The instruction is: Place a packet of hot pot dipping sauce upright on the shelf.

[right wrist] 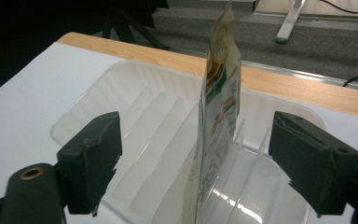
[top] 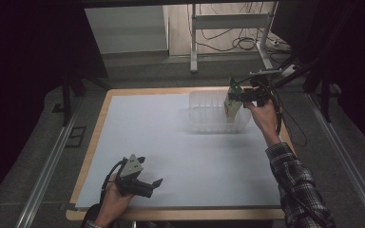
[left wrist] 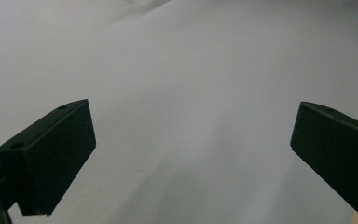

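Note:
A flat printed packet [right wrist: 219, 112] stands upright on edge in a slot of a clear plastic rack [right wrist: 135, 116] with several dividers. In the high view the packet [top: 232, 105] is at the right end of the rack [top: 209, 111], near the table's far edge. My right gripper [right wrist: 196, 158] straddles the packet with wide jaws, pads apart from it on both sides; it is open. In the high view the right gripper [top: 247, 95] is held above the rack's right end. My left gripper [top: 152, 184] rests near the front left, open, over bare white paper [left wrist: 191, 93].
White paper [top: 180, 156] covers the wooden table [top: 100, 118]. Beyond the far edge lie grey floor, a metal frame leg [top: 194, 42] and cables [top: 228, 40]. Metal rails [top: 47, 166] run along both sides of the table.

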A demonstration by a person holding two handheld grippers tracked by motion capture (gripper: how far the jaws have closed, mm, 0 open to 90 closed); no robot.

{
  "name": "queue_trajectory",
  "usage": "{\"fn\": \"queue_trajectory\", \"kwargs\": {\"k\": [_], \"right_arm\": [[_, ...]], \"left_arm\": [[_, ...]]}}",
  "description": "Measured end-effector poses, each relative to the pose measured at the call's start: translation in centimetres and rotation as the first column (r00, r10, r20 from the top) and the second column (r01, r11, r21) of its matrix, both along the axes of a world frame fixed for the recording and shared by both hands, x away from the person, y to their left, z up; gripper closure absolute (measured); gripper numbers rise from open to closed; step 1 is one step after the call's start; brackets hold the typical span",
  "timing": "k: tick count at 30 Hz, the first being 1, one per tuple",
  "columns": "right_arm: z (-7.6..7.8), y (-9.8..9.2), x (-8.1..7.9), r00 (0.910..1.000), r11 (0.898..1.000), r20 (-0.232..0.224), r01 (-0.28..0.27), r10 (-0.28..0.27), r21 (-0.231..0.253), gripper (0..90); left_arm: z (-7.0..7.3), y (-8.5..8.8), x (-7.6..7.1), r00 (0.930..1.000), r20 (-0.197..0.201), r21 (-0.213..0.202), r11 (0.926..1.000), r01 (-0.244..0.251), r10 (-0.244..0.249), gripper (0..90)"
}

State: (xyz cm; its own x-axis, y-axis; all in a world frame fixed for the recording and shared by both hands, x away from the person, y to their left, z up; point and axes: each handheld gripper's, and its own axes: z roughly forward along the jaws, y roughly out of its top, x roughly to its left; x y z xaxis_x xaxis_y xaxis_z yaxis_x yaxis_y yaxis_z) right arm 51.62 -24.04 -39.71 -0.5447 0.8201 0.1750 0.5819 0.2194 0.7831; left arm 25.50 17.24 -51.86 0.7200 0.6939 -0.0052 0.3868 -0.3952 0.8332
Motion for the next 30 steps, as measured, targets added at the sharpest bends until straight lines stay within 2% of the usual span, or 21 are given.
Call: {"fn": "queue_trajectory", "kwargs": {"k": [3, 9, 15, 23, 30], "right_arm": [[-0.1, 0.0, -0.1, 0.9999, 1.000, -0.006, -0.016, 0.016, -0.001, 13.9], [0.0, 0.2, -0.9, 0.9982, 0.998, 0.033, -0.048, 0.049, -0.041, 10.1], [0.0, 0.3, -1.3, 0.9978, 0.997, 0.031, -0.057, 0.059, -0.057, 9.7], [0.1, 0.0, -2.1, 0.9963, 0.996, 0.037, -0.076, 0.078, -0.051, 9.1], [0.3, -0.1, -3.2, 0.9931, 0.994, 0.061, -0.097, 0.100, -0.050, 9.0]], "left_arm": [[0.0, 0.0, 0.0, 1.0000, -0.001, 0.002, 1.0000, 0.001, -0.001, 0.0], [-0.1, -0.2, 0.0, 1.0000, 0.002, 0.014, 0.9999, 0.007, -0.007, 0.0], [0.0, -0.1, -0.1, 1.0000, 0.006, 0.012, 0.9999, 0.004, -0.004, 0.0], [0.0, -0.3, -0.1, 1.0000, 0.002, 0.015, 0.9999, 0.003, -0.003, 0.0], [0.0, -0.3, -0.1, 1.0000, -0.006, 0.010, 1.0000, 0.002, -0.002, 0.0]]}}
